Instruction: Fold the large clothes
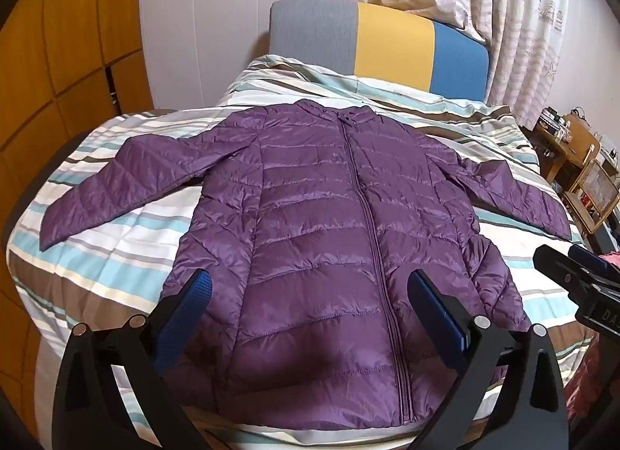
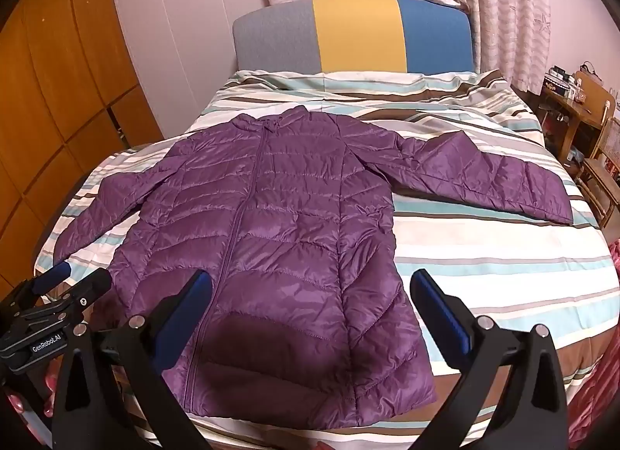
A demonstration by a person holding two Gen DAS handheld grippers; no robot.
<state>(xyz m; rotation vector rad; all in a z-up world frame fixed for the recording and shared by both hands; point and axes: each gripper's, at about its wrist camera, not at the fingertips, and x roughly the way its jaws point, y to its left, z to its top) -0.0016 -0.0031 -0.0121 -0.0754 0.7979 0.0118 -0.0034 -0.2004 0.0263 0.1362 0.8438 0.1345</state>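
One purple jacket (image 1: 329, 241) lies flat, zipped, on the striped bed (image 1: 116, 268). Two grippers, left (image 1: 310, 295) and right (image 2: 310, 295), hover over its hem, jaws apart, empty. Headboard (image 1: 379, 43) and curtain (image 1: 484, 4) beyond the jacket.

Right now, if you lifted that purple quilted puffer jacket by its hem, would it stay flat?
Probably not. The purple quilted puffer jacket looks soft and puffy, so it would likely droop. Its shiny fabric may slip between pads. Its spread sleeves would probably dangle.

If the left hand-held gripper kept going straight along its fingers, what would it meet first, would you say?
Most likely the purple jacket, on its lower front left of the zipper; the open left hand-held gripper has nothing between its fingers.
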